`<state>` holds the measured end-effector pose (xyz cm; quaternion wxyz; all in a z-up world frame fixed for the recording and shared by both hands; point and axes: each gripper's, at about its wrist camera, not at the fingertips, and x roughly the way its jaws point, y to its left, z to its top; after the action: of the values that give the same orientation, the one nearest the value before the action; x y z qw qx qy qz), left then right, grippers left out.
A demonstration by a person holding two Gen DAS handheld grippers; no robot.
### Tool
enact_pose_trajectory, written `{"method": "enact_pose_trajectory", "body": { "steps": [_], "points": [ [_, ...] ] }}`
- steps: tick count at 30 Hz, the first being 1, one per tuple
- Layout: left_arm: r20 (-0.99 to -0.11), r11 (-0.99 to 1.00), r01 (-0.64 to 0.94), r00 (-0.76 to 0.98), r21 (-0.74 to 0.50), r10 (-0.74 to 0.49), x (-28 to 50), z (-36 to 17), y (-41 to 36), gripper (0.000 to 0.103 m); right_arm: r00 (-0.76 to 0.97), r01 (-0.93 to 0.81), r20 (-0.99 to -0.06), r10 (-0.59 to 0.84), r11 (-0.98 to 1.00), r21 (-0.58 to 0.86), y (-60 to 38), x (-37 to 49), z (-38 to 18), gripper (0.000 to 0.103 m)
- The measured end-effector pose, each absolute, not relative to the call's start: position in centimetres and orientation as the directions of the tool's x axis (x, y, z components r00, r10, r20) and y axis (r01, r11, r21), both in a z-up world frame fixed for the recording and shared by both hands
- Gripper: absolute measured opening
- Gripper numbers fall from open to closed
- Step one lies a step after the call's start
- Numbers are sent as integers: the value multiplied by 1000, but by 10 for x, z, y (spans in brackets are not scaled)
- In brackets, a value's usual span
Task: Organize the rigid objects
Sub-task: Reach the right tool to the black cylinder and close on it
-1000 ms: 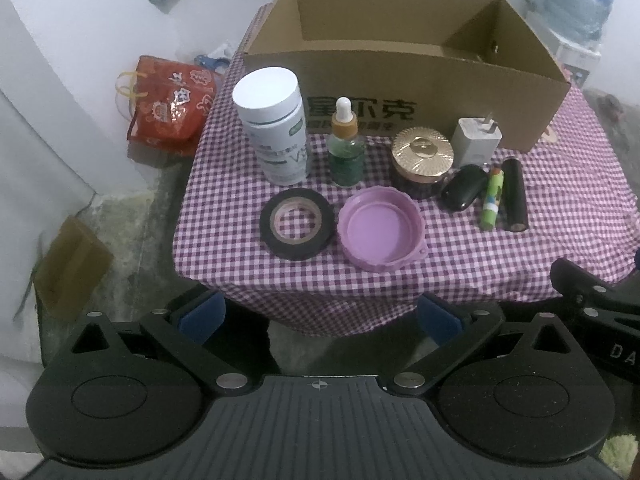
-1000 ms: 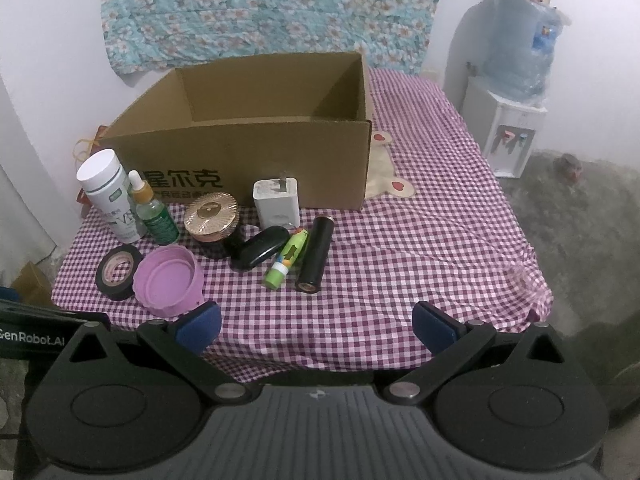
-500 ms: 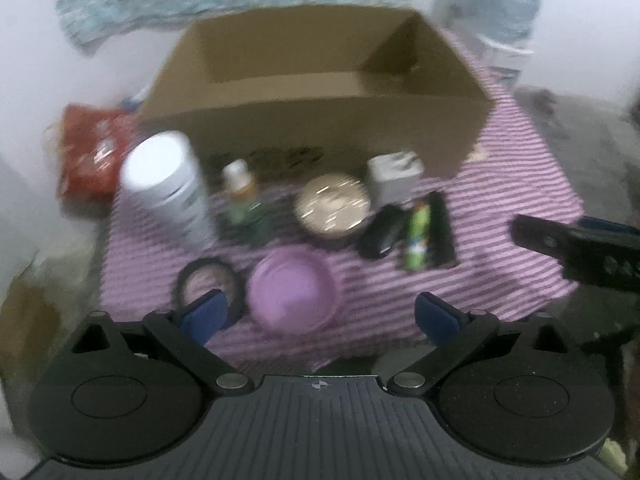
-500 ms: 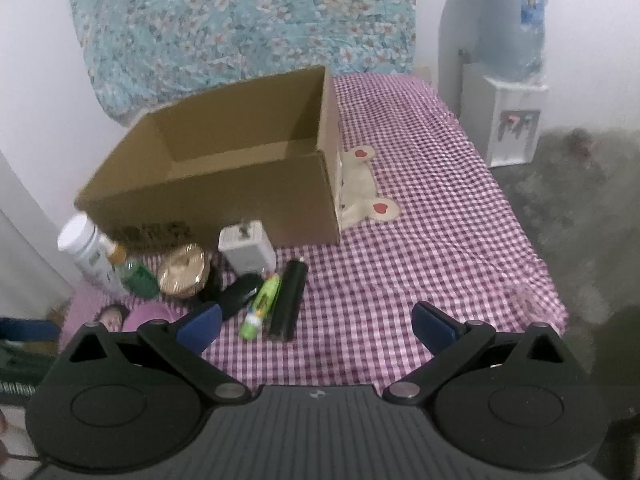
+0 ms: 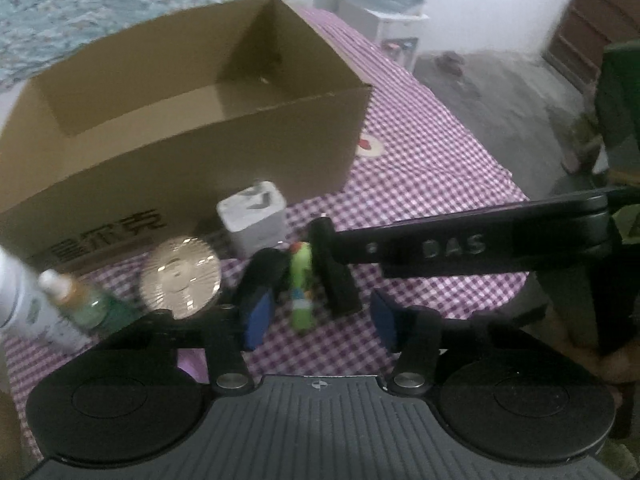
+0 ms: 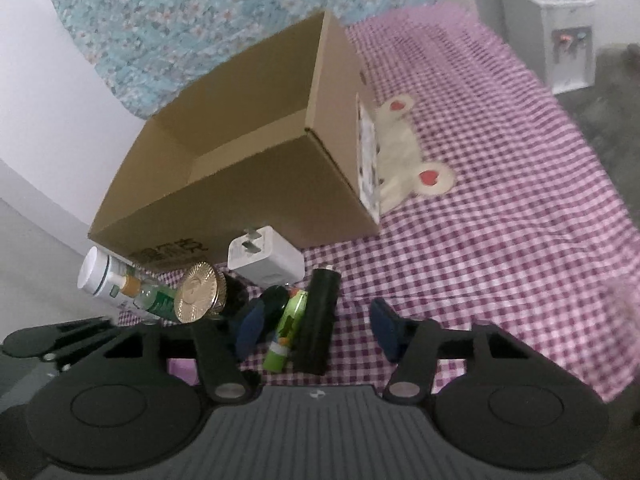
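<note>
Cardboard box [image 6: 256, 184] empty; both grippers, left [image 5: 318, 320] and right [image 6: 314, 330], have just part-closed, still unclamped, over the green tube [image 6: 289, 322] beside it.

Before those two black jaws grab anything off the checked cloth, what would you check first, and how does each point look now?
1. Brown cardboard box open on top: ok.
2. Green tube and black cylinder within the right gripper gap: ok.
3. Right jaws, just closing, gripping something: not ok, still clear.
4. Left gripper holding nothing: ok.
5. Grippers clear of each other: cannot tell.
</note>
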<state>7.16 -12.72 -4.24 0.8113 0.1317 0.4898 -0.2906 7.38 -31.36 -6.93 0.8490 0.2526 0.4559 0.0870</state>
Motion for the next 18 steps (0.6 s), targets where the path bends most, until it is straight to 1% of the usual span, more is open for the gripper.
{"method": "enact_pose_trajectory", "body": {
  "steps": [1,3,6,9,15,18],
  "points": [
    [-876,790,609,340,-72,-342,74,-45,-131,45,563,79,-732,383,857,509,-314,76,-71,52],
    [-884,782,619,321,-76,-340,76,-50,-134,42,548,74,-736,397,854,515,-313,81,-76,43],
    [-892,771,632,297,-83,-340,79,-56,-139,33,523,73,-742,419,846,529,-313,88,-82,36],
    [-901,765,639,281,-82,-332,82,-60,-145,31,500,71,-749,435,841,537,-312,93,-87,31],
    [-915,764,641,262,-72,-306,90,-72,-157,30,460,93,-750,476,814,574,-313,105,-102,30],
    [-921,765,639,252,-73,-298,95,-77,-160,30,449,107,-744,494,797,594,-317,109,-109,27]
  ]
}}
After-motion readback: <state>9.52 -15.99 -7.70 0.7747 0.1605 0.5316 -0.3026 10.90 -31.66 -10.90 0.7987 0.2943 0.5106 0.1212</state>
